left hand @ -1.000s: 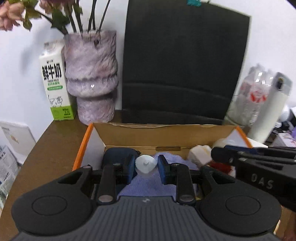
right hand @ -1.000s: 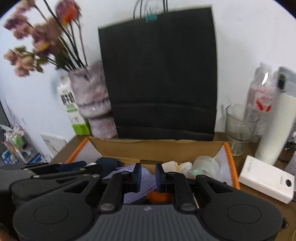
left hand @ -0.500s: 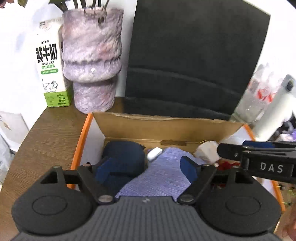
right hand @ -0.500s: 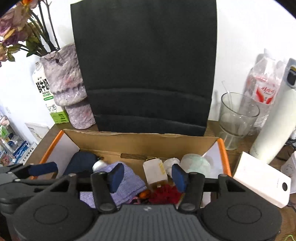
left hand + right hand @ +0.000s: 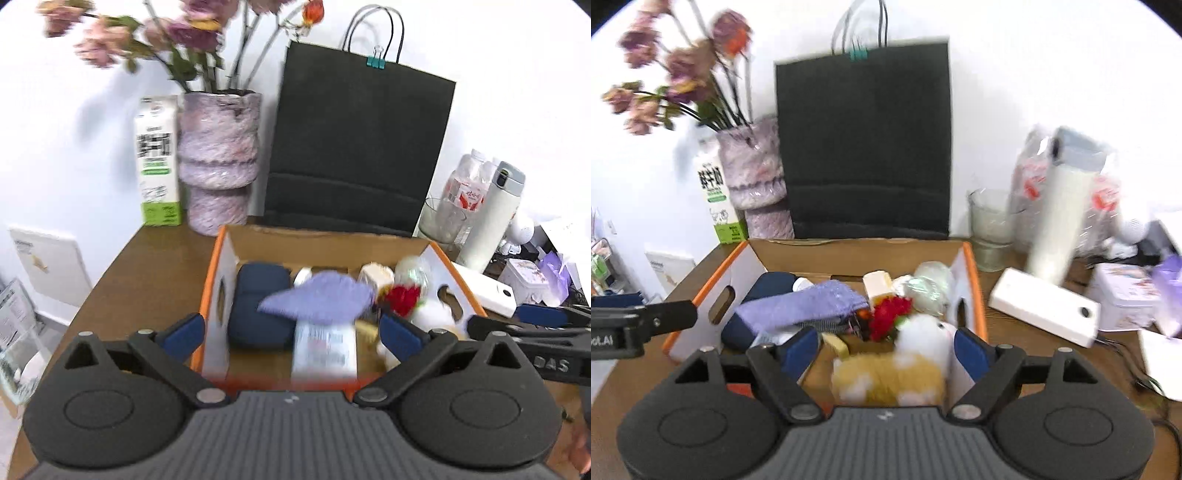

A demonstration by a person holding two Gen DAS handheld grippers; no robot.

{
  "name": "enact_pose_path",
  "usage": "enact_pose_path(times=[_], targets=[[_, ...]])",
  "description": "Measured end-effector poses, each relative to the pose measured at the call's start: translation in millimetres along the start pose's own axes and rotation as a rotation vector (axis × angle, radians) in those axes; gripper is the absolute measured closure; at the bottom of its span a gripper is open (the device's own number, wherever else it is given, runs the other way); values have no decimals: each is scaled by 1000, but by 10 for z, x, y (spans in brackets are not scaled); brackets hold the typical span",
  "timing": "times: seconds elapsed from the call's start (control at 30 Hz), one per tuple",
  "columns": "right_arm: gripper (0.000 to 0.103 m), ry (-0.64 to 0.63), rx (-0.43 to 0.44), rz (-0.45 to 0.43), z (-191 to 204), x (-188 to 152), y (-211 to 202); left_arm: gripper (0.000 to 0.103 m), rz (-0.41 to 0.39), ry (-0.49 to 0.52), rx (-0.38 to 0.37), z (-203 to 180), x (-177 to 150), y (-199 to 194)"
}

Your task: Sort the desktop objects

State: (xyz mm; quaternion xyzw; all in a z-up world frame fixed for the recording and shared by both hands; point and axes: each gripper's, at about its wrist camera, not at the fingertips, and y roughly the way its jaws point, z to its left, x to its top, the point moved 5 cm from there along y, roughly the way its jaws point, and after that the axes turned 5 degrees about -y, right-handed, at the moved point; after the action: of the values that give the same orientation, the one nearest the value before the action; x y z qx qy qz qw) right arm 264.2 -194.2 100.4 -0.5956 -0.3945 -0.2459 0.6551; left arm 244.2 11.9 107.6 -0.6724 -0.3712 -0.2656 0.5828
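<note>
An orange-rimmed cardboard box [image 5: 212,280] holds a dark blue pouch [image 5: 258,306], a lilac cloth [image 5: 317,295], a red flower [image 5: 400,297] and a white packet [image 5: 325,350]. My left gripper [image 5: 291,332] hovers at the box's near edge, jaws opening wide, nothing between them. In the right wrist view the box [image 5: 716,273] also holds a yellow-and-white plush toy [image 5: 886,376]. My right gripper [image 5: 886,349] hangs above it, jaws opening, pads clear of the plush. Each gripper's fingers show at the edge of the other's view.
A black paper bag [image 5: 354,147] stands behind the box, with a lilac vase [image 5: 218,166] and a milk carton [image 5: 157,162] to its left. At the right are a glass [image 5: 991,229], a white flask [image 5: 1060,221] and a white power bank [image 5: 1041,306].
Both grippers pulled back from inside the box and opened. The left one let go of a small white object, which stays in the box. More of the desk shows now.
</note>
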Motion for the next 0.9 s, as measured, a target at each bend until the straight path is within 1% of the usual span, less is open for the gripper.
enact_pose_path(times=[0.07,0.13,0.2,0.27,0.3,0.33,0.37,0.43,0.5,0.53,0.57,0.63,0.67,0.73,0.9], targets=[[17,-16,-24,-57,26,-283,-285,0,-24,2,-4,14,-289,-211],[16,-44,-55,-115,53,-669,-603,0,-48,17,15,26,-608,-455],[15,-57,-48,-105,68,-1036,-820,0,-82,39,33,38,-1020,-725],[15,-38,-28,-82,105,-1406,-1042,0,-94,94,35,6,-1423,-957],[15,-30,-12,-74,129,-1552,-1133,0,-104,97,58,-5,-1577,-1056],[15,-12,-6,-68,150,-1687,-1229,0,-121,96,54,-18,-1732,-1171],[15,-4,-2,-64,181,-1811,-1322,0,-128,94,34,-31,-1851,-1265],[15,14,-3,-63,254,-1989,-1470,0,-117,48,8,-24,-2045,-1431],[15,26,9,-70,320,-2109,-1615,0,-127,39,-46,-12,-2179,-1585],[15,15,16,-85,371,-2187,-1722,0,-138,37,-45,6,-2228,-1651],[15,-1,13,-97,419,-2238,-1795,0,-151,25,-29,25,-2282,-1720],[15,-35,1,-117,508,-2349,-1919,0,-161,9,-39,32,-2353,-1820],[15,-47,0,-121,537,-2400,-1963,0,-174,14,-47,31,-2381,-1859],[15,-80,9,-128,604,-2459,-2009,0,-180,36,-35,40,-2415,-1878],[16,-90,1,-118,623,-2449,-2008,0,-136,7,-35,92,-2444,-1791]])
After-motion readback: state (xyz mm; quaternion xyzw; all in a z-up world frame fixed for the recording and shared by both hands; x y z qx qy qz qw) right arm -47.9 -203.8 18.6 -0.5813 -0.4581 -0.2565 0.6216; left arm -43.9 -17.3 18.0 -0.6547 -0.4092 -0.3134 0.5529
